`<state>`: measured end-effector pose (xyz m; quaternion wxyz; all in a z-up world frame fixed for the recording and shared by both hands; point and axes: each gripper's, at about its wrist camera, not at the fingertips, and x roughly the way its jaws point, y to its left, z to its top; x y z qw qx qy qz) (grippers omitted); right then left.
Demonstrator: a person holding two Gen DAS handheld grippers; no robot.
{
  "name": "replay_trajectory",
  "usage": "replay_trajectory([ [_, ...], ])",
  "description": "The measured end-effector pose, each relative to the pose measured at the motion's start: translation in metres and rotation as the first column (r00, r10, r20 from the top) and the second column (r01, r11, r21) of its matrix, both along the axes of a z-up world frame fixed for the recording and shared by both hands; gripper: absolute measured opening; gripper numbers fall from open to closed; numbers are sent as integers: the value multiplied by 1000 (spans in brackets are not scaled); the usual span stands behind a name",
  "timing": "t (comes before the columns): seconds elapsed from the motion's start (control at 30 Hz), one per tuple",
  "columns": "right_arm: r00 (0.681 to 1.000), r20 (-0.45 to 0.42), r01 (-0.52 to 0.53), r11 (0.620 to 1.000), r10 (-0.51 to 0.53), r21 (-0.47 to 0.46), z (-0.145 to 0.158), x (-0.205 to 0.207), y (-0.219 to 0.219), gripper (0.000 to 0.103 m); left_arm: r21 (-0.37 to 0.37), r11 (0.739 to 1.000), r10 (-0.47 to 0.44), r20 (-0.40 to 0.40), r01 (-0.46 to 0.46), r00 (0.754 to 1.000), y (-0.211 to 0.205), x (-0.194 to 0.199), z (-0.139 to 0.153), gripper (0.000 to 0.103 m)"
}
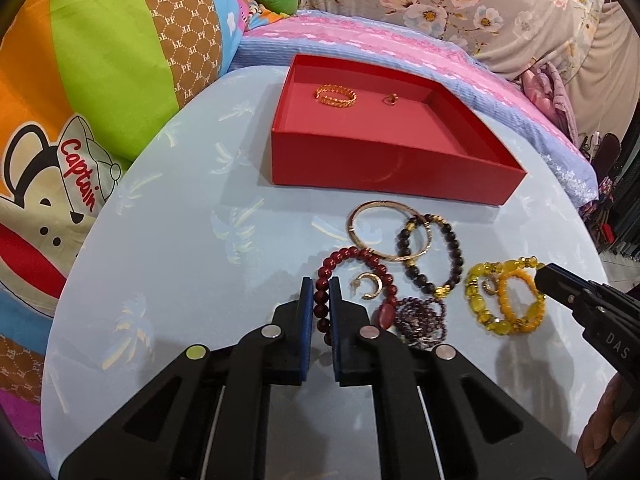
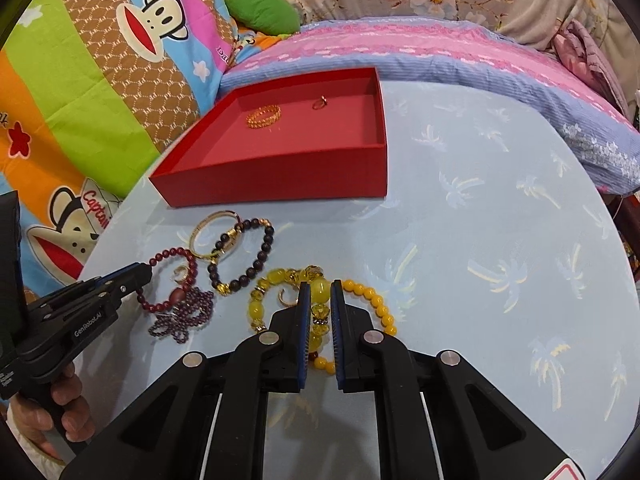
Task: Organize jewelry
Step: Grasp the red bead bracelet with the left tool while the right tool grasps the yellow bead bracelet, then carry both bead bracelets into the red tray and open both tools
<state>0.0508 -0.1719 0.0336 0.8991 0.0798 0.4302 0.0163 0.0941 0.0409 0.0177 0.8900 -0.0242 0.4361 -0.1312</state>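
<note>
A red box (image 1: pixel 384 168) (image 2: pixel 280 180) sits on the round table and holds a gold chain ring (image 1: pixel 335 96) (image 2: pixel 263 116) and a small ring (image 1: pixel 390 99) (image 2: pixel 321 102). In front of it lie a gold bangle (image 1: pixel 360 216) (image 2: pixel 202 232), a dark bead bracelet (image 1: pixel 454 248) (image 2: pixel 266 246), a purple bead bracelet (image 1: pixel 424 316) (image 2: pixel 184 318) and a small gold ear cuff (image 1: pixel 368 284). My left gripper (image 1: pixel 321 284) is shut on a dark red bead bracelet (image 1: pixel 352 254) (image 2: pixel 168 258). My right gripper (image 2: pixel 320 286) is shut on a yellow bead bracelet (image 2: pixel 320 292) (image 1: pixel 478 300).
The round table (image 1: pixel 200 220) (image 2: pixel 500 240) has a light blue palm-print cloth. Colourful cartoon bedding (image 1: pixel 80 80) and a pink and blue pillow (image 2: pixel 440 48) surround it at the left and back. An orange bead bracelet (image 2: pixel 376 304) lies with the yellow one.
</note>
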Motion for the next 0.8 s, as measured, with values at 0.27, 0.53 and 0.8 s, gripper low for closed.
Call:
replay_trajectory([
  [0.27,998,58,-20,1000,20,-2,32,-2,1,9,-51,996,-65,39,67,997,-4,-7,37,7],
  [0.53,994,102,-36,999,36,0,58,5,-1,9,-38,991,-126,105,130,987,-20,-12,70,8],
  [0.8,985,162,-66,998,62,18,91,30,-7,9,-44,981,-177,187,188,966,-40,8,107,8],
])
